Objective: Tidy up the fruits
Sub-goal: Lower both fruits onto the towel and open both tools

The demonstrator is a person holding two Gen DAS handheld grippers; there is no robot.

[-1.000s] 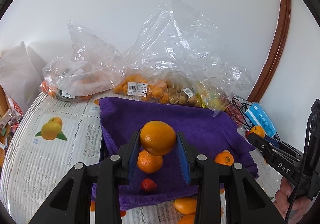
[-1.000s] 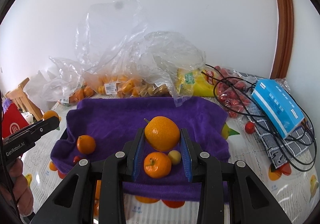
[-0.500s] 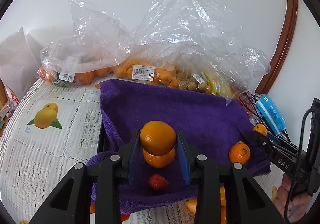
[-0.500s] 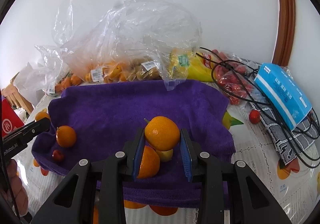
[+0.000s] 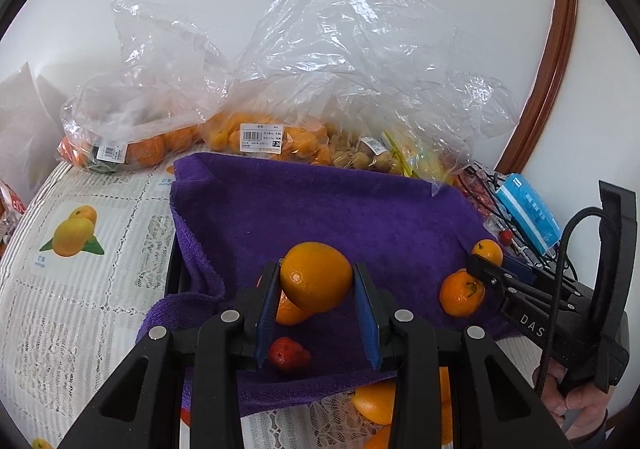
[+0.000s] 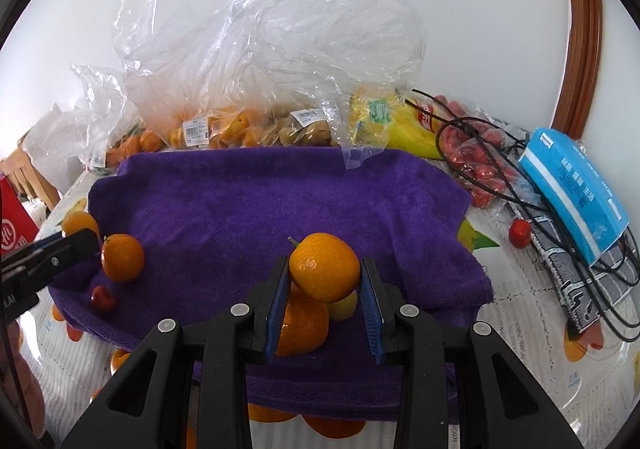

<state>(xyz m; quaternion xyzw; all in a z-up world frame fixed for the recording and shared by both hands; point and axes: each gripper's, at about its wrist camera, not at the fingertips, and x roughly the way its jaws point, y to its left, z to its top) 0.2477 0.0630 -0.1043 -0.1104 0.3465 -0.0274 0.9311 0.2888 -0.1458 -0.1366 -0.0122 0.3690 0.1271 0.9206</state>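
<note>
A purple towel (image 5: 320,209) (image 6: 280,201) covers a tray on the table. My left gripper (image 5: 316,289) is shut on an orange (image 5: 316,276) and holds it above the towel's near left part, over another orange (image 5: 289,311) and a strawberry (image 5: 289,355). My right gripper (image 6: 325,281) is shut on an orange (image 6: 324,265) above the towel's near right part, over an orange (image 6: 302,323) and a small yellow fruit (image 6: 344,305). The left gripper's orange (image 6: 80,223) also shows in the right wrist view.
Clear plastic bags of oranges and small fruits (image 5: 264,137) (image 6: 240,129) stand behind the towel against the wall. Bananas (image 6: 400,121), a bag of strawberries (image 6: 476,157), a blue box (image 6: 572,185), black cables and a loose strawberry (image 6: 520,232) lie right.
Both grippers have moved forward over the towel with their oranges still held. The bags and the towel look nearer and larger now.
</note>
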